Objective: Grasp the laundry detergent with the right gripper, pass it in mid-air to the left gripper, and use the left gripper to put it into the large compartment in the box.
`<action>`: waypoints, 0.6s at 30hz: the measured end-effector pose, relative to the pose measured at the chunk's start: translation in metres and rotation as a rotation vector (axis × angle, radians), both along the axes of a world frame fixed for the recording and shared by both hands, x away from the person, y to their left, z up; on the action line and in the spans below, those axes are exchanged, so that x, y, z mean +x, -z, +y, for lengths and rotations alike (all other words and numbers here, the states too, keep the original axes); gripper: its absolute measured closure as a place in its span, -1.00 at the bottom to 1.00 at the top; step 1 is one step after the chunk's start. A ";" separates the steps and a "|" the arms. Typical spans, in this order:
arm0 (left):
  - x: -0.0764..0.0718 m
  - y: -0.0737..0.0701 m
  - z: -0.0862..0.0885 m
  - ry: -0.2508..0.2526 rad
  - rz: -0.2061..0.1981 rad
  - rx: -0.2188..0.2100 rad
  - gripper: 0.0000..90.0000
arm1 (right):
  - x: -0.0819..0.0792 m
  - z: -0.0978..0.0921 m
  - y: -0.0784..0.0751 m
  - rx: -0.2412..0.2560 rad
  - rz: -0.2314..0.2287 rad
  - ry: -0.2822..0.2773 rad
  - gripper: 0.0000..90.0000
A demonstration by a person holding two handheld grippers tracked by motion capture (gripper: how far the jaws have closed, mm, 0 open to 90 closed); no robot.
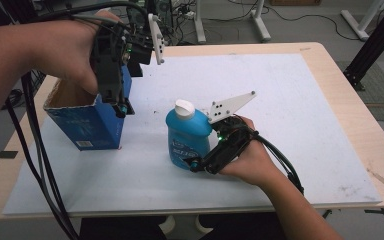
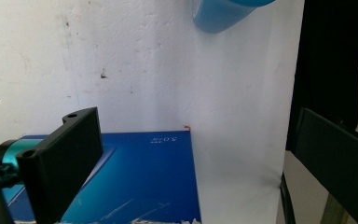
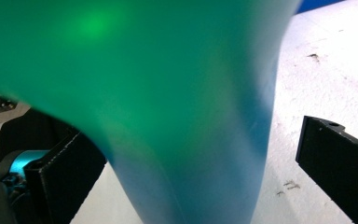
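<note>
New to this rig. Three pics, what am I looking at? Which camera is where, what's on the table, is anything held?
No robot arm here: a person holds handheld tongs in each hand. The high view looks down from above the person's side of the table. The other two cameras ride on the tongs and look along their black jaws.

On the white sheet covering the table stand a blue bottle with a white cap and an open blue carton.

The right tongs sit low at the bottle's base. In the right gripper view the bottle fills the space between the spread jaws, and a gap shows at one jaw, so it is straddled, not clamped.

The left tongs hang over the carton's edge, jaws apart. The left gripper view looks down on the carton's side. Nothing is held.
</note>
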State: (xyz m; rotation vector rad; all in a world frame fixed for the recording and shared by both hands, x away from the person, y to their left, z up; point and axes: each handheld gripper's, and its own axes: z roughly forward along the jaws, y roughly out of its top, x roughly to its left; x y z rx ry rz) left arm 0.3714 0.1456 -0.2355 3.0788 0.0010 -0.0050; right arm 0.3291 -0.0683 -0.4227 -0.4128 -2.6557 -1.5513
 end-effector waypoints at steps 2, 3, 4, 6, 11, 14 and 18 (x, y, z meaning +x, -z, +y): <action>0.000 0.000 0.000 0.000 -0.001 -0.002 -0.96 | -0.001 0.000 0.000 0.012 -0.006 0.003 -0.96; -0.001 0.000 0.000 0.001 -0.002 -0.003 -0.96 | -0.001 0.001 0.001 0.019 -0.005 0.002 -0.95; -0.001 0.000 0.000 -0.002 -0.001 -0.005 -0.96 | -0.002 0.001 0.001 0.024 -0.015 0.000 -0.92; -0.001 0.000 0.000 -0.002 -0.002 -0.003 -0.96 | -0.002 0.001 0.001 0.028 -0.024 0.000 -0.90; -0.001 0.000 0.001 -0.007 -0.003 -0.004 -0.96 | -0.003 0.001 0.002 0.044 -0.033 0.007 -0.83; -0.001 0.000 0.000 -0.006 -0.002 -0.004 -0.96 | -0.003 0.001 0.003 0.072 -0.035 0.004 -0.69; -0.001 0.000 0.000 -0.004 -0.002 -0.003 -0.96 | -0.004 0.001 0.004 0.101 -0.039 0.017 -0.68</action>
